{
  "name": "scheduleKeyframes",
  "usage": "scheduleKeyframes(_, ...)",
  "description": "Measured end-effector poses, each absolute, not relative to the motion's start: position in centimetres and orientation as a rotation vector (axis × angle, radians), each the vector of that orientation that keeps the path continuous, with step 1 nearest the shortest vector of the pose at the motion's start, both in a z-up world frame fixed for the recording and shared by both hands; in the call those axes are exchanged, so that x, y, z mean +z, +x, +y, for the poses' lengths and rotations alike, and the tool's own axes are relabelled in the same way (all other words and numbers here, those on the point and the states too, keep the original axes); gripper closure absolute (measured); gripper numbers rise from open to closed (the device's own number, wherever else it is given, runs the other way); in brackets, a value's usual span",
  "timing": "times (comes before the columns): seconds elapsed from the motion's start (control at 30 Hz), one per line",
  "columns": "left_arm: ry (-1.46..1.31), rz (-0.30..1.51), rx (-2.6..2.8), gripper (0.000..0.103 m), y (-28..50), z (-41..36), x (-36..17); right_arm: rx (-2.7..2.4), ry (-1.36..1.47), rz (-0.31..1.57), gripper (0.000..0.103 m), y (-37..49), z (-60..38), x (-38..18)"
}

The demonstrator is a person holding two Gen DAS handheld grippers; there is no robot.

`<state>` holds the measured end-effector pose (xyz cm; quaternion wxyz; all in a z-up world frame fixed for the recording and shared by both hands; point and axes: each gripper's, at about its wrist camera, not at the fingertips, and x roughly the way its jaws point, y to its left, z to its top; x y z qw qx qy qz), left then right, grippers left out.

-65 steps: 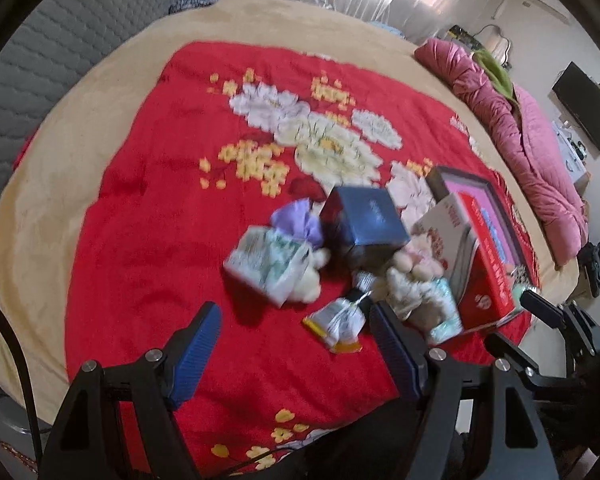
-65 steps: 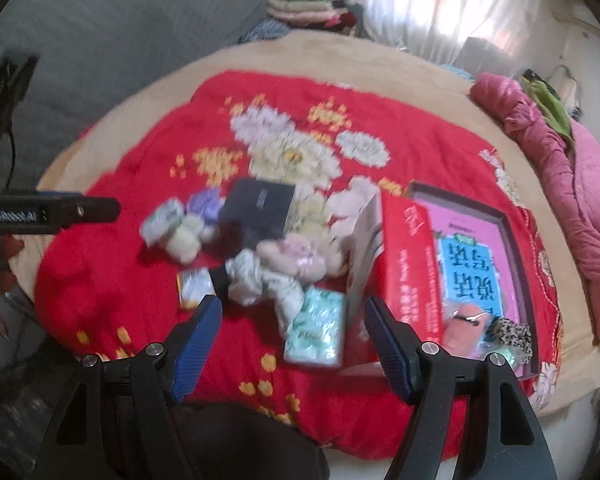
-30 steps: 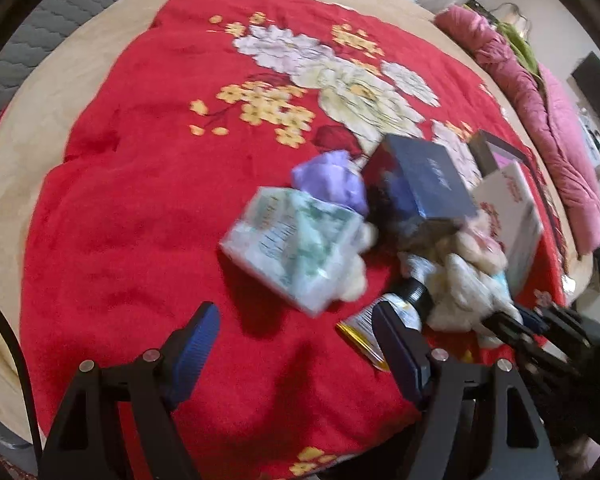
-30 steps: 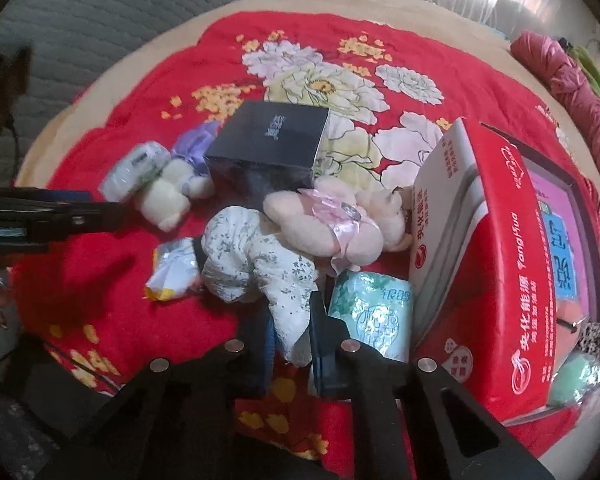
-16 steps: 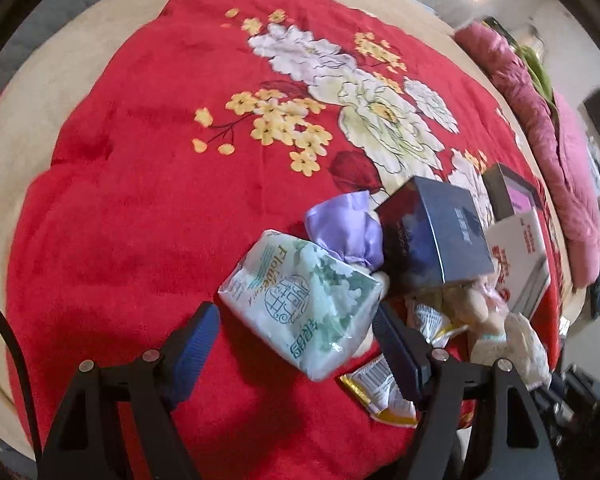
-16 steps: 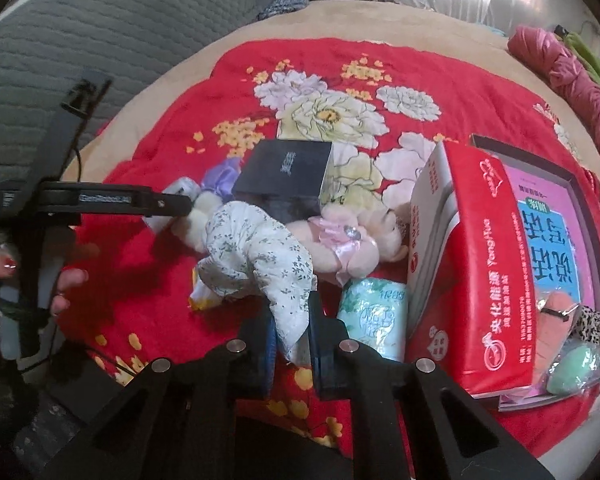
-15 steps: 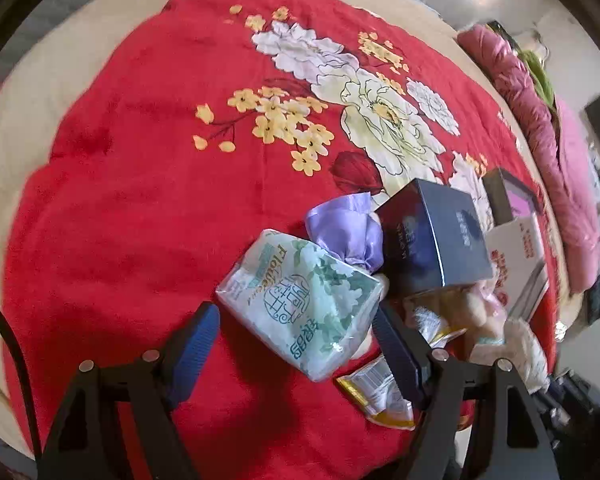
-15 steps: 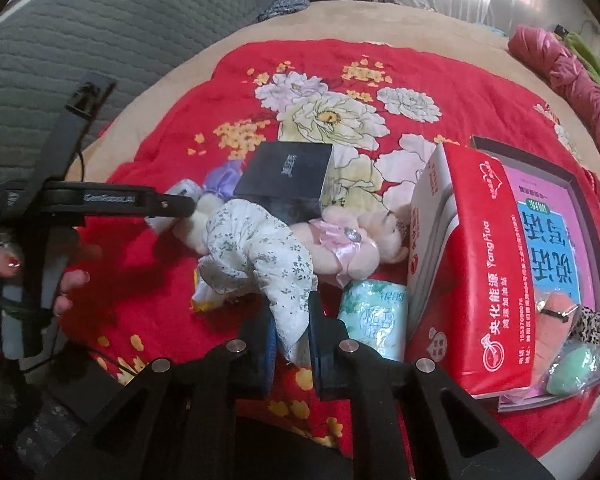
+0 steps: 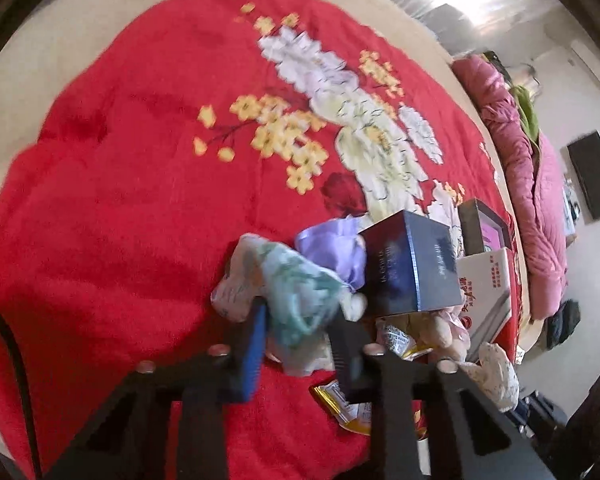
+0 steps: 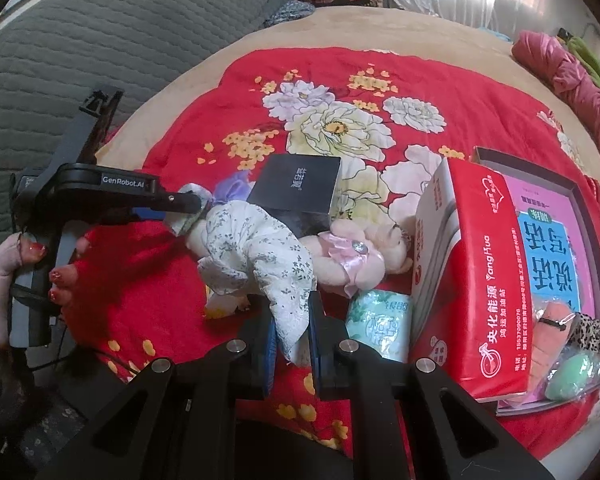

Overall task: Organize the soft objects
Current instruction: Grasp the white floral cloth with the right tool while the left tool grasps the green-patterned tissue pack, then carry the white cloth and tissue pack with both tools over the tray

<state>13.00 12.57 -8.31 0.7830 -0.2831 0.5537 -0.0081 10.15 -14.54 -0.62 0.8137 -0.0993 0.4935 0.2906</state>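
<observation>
We had the left tongs [image 9: 298, 330] closed on the green-printed tissue pack [image 9: 288, 288], and the right tongs [image 10: 292, 330] closed on a hanging corner of the floral cloth toy [image 10: 256, 256]; both soft items lay directly ahead of their tongs on the red blanket [image 9: 120, 200] covering the bed. To lift cleanly, in our judgement each grip needed to stay firm and rise straight up, since the dark box [image 10: 296, 188] just beyond the left tongs leaned over the pile and could tip. We counted two tissue packs, the second [image 10: 380, 326] just right of the right tongs, one pink plush [image 10: 356, 256] beyond them, one purple pouch [image 9: 334, 250], one dark box and one red carton [image 10: 476, 272]; foil sachets [image 9: 340, 400] could not be counted reliably.
</observation>
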Motion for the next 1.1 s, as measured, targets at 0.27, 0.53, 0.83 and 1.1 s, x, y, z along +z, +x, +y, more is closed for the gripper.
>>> scheduleKeyframes(0.27,-0.572,1.142,-0.043,0.081,12.2,12.3,-5.9,0.634,-0.191,1.031,0.089,9.9,-14.5,0.3)
scheduleKeyframes(0.53,-0.464,1.083,-0.068,0.081,11.3,9.9,-1.6,0.629,-0.159,0.974,0.089,9.6,-15.3,2.5)
scheduleKeyframes(0.83,-0.393,1.026,-0.137,0.081,10.9,5.6,2.7,0.593,-0.097,0.895,0.089,9.3,-17.7,5.8)
scheduleKeyframes(1.1,-0.335,1.006,-0.202,0.081,10.7,1.3,5.1,0.546,-0.034,0.835,0.089,9.2,-21.1,8.2)
